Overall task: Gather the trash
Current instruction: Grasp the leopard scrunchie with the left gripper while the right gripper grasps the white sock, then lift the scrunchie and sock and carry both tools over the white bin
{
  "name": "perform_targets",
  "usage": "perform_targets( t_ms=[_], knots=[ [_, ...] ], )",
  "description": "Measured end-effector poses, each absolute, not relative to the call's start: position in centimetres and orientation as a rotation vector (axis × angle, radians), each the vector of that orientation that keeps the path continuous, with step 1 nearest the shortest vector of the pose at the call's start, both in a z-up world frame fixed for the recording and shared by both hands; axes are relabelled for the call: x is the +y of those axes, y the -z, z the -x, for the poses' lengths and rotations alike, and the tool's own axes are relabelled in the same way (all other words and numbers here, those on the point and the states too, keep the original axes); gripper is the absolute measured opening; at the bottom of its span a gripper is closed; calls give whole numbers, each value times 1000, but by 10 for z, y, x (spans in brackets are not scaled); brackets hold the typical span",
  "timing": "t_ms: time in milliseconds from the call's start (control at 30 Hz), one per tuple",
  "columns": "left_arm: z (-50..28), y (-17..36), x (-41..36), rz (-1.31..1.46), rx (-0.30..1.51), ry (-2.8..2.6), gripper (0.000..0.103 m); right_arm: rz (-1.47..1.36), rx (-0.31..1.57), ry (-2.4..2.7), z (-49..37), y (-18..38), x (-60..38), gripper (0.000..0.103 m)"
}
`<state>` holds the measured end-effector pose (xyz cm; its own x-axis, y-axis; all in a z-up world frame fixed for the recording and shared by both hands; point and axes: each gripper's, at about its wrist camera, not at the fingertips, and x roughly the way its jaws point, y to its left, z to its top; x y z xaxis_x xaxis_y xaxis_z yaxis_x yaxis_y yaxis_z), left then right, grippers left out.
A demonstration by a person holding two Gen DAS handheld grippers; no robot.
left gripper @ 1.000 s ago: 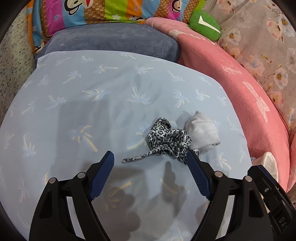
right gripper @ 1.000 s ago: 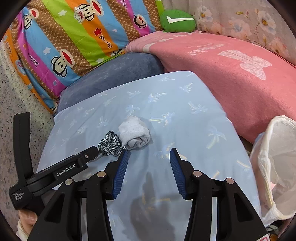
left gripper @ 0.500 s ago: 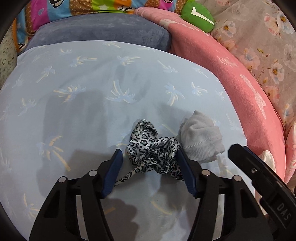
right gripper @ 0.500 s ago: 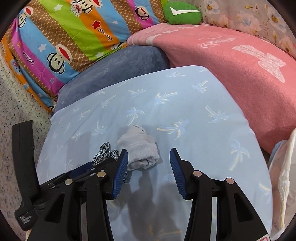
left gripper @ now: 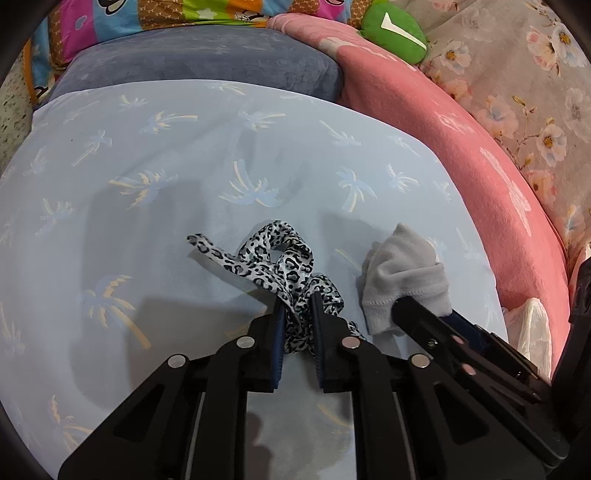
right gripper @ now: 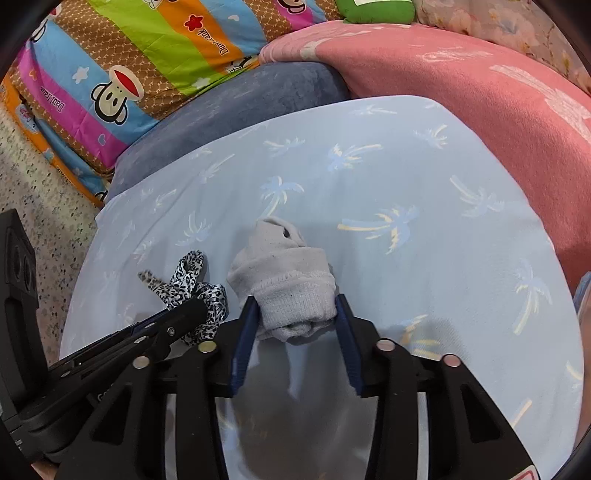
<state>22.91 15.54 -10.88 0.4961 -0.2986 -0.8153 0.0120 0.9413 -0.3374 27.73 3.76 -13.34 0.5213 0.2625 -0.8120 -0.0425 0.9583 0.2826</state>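
A leopard-print strip of cloth (left gripper: 273, 258) lies crumpled on a light blue palm-print cushion (left gripper: 184, 166). My left gripper (left gripper: 298, 302) is closing and its pads pinch the near end of that strip. Right beside it lies a balled grey sock (right gripper: 288, 280), also in the left wrist view as the sock (left gripper: 406, 266). My right gripper (right gripper: 293, 302) is closing too, with a pad against each side of the sock. The two grippers stand close side by side; the leopard strip (right gripper: 184, 280) shows left of the sock.
A pink blanket (left gripper: 480, 166) borders the cushion on the right, with a white plastic bag (left gripper: 532, 328) at its near end. A grey-blue cushion (left gripper: 203, 55), a striped monkey-print quilt (right gripper: 147, 55) and a green plush (left gripper: 395, 26) lie behind. Speckled floor (right gripper: 37, 203) lies left.
Both grippers came down and forward to the cushion. The left jaws narrowed from wide apart onto the leopard strip. The right jaws moved around the sock and narrowed onto it.
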Motion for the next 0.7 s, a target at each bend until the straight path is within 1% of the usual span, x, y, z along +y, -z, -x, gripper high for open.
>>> perform_targets(
  t_ms=[67, 167, 400, 700],
  knots=[
    [-227, 107, 152, 300, 1043, 197, 12, -230, 1007, -188, -275, 131, 39, 25],
    [-223, 104, 149, 283, 1044, 197, 11, -216, 1001, -186, -266, 125, 39, 23],
    [-208, 89, 138, 271, 1027, 215, 11, -228, 975, -169, -236, 108, 24, 22],
    [-183, 61, 106, 245, 994, 264, 11, -279, 898, -122, -187, 69, -18, 22]
  ],
)
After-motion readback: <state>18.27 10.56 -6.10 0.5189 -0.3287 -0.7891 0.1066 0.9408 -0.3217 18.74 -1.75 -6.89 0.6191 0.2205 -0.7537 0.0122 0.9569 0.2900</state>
